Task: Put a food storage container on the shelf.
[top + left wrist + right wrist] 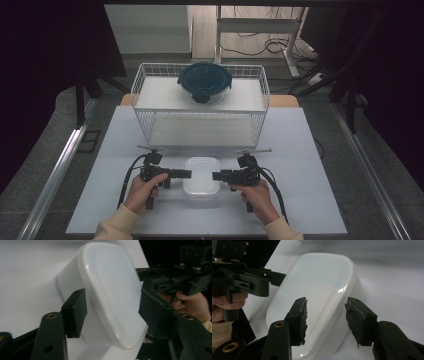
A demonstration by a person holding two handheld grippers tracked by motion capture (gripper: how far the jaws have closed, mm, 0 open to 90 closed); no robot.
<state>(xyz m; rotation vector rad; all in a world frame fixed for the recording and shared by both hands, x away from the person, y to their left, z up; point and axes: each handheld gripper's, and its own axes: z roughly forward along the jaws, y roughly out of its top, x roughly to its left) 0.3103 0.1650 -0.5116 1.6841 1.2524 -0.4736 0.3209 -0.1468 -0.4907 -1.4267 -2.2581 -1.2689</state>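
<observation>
Left gripper [186,174]: just left of the white lidded container [201,176], aimed at its left short wall; in the left gripper view [112,312] its jaws stand spread wide on either side of the container's near end, the left pad apparently against or just beside the side wall, the right pad off the lid's edge. It holds nothing.

White lidded container: sits on the bench [300,165] between the two grippers, near the person's edge and well in front of the wire basket [145,100]. A rounded rectangle, its long axis appears to run toward and away from the person, though only slightly longer than wide. Lid on, flat and translucent.

Right gripper [216,176]: just right of the container, pointing at its right short wall, mirror to the left one. In the right gripper view [325,315] the jaws are spread, their torn pads over the lid's near part with no clear contact; I cannot tell if they touch it. It holds nothing.

Nearness: both hands lie about equally close to the container, one each side.

Judgement: the coming move likely turns on each gripper closing across the container's rim from opposite sides.

Behind the container: a dark-lidded round glass bowl [204,82] rests on the wire basket's upper shelf, well apart from both grippers.
</observation>
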